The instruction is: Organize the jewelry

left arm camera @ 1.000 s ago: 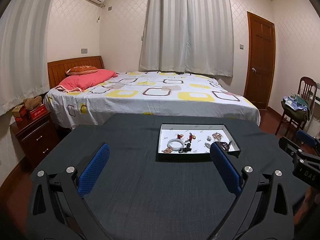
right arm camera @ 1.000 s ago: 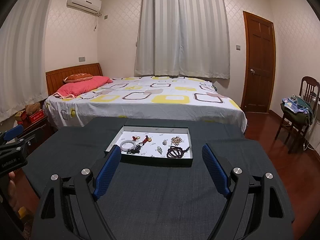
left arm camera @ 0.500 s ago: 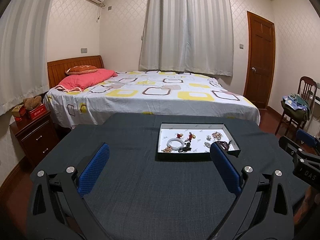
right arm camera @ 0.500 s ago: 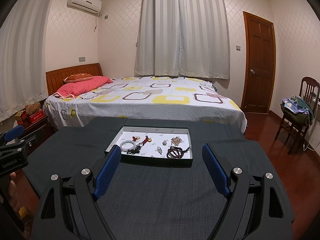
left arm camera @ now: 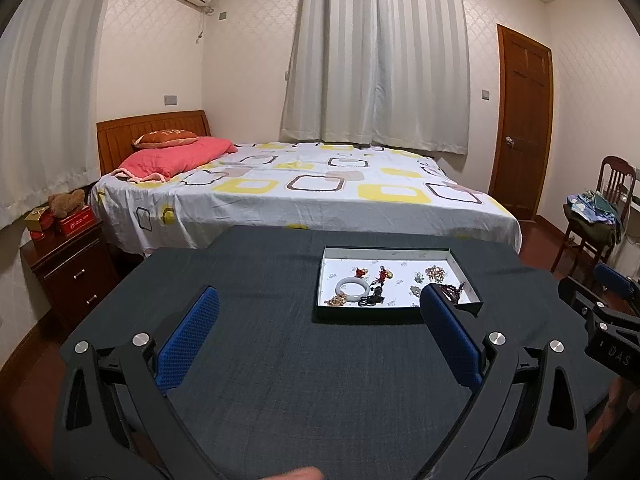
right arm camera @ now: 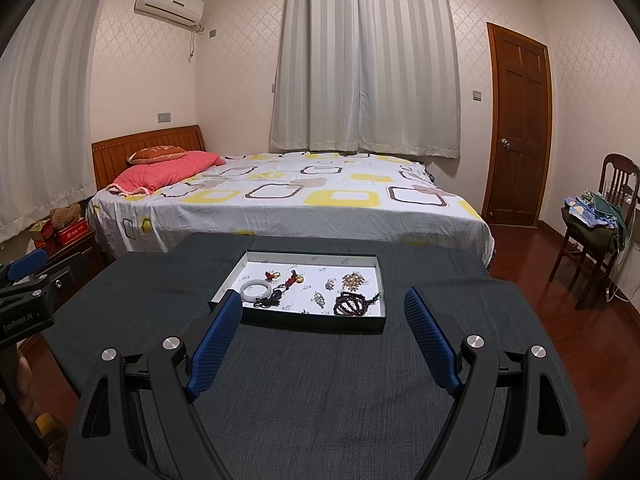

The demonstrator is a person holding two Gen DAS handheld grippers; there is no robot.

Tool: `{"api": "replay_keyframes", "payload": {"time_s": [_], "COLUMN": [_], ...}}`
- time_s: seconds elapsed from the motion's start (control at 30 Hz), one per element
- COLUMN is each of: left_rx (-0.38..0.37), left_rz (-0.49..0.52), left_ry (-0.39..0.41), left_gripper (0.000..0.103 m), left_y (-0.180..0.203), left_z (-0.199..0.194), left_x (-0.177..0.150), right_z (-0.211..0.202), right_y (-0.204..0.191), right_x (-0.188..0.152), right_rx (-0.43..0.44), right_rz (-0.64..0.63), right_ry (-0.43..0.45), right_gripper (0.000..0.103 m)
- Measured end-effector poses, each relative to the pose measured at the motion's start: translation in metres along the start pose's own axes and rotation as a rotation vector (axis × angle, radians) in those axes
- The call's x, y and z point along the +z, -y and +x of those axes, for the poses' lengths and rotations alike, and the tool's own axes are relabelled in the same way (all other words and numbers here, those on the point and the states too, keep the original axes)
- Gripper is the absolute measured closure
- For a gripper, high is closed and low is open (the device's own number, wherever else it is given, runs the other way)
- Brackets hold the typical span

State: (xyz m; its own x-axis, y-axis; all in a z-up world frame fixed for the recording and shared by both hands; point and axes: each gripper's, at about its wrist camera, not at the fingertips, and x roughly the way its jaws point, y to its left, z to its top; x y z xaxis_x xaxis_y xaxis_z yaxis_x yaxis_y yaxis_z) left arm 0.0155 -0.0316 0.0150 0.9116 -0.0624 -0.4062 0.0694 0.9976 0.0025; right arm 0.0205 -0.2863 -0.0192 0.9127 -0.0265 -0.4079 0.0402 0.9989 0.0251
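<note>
A shallow dark tray (right arm camera: 304, 323) with a white floor lies on the dark grey table (right arm camera: 320, 380). Several pieces of jewelry lie loose in it: a white bangle (right arm camera: 258, 289), a black cord piece (right arm camera: 270, 300), a red charm with a gold coin (right arm camera: 294, 279), a brown bead bracelet (right arm camera: 351, 305) and a pale bead cluster (right arm camera: 353, 281). My right gripper (right arm camera: 322, 306) is open, empty and short of the tray's near wall. My left gripper (left arm camera: 318, 302) is open too, left of the tray (left arm camera: 368, 316), with the bangle (left arm camera: 352, 289) ahead. Its right finger hides part of the brown beads.
A bed (right arm camera: 288, 200) with a patterned sheet stands right behind the table. A wooden nightstand (left arm camera: 68, 268) is at the left, a chair (right arm camera: 600, 224) with clothes at the right and a closed door (right arm camera: 520, 128) beyond. Each gripper shows at the edge of the other's view.
</note>
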Motion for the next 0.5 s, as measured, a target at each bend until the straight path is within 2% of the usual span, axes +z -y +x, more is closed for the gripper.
{"api": "replay_keyframes", "payload": {"time_s": [0.17,0.5], "left_rx": [0.017,-0.021], "left_rz": [0.009,0.013], "left_ry": [-0.004,0.005], "left_gripper": [0.004,0.004], "left_y": [0.0009,0.0029], "left_z": [0.0023,0.0030], "left_x": [-0.0010,-0.0034], "right_z": [0.0016,0.0024], "right_y": [0.0001,0.0005], "right_x": [-0.0008,-0.0017], "right_rx": [0.001,0.002], "right_rz": [-0.002,-0.002], "right_ry": [-0.007,-0.008], "right_gripper": [0.023,0.023]}}
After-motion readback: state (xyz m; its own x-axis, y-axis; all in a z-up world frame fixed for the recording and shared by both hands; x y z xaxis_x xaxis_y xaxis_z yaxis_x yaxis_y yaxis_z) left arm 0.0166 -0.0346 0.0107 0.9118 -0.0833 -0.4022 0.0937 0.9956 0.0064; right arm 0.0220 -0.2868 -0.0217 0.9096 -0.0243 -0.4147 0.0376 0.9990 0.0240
